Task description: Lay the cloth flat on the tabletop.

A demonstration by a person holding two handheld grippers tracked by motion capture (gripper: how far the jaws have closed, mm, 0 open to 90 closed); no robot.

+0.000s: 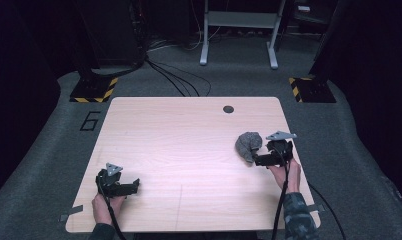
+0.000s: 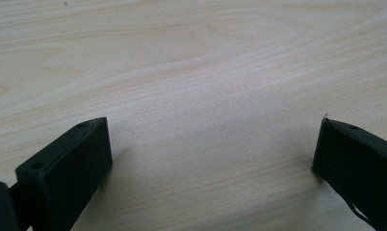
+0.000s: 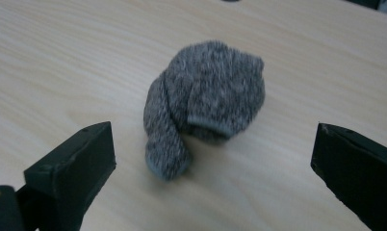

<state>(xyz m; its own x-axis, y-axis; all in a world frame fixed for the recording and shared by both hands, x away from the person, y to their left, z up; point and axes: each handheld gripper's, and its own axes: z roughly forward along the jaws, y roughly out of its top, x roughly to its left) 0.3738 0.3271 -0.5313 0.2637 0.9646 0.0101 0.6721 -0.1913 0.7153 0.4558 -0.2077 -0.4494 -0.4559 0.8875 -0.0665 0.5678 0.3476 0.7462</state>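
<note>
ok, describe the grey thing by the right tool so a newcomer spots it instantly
Start at the light wooden table and go to its right edge, just ahead of the right tool. There lies a balled-up sock: speckled grey knit, one rolled end poking out, the only soft thing on the table.

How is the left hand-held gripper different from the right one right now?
The left hand-held gripper sits near the table's front left with bare wood between its jaws; the right hand-held gripper is at the right edge, pointed at a rolled grey sock. The left one's hand is bare at the wrist; the right one's hand has a patterned sleeve. Both have open jaws and hold nothing.
</note>
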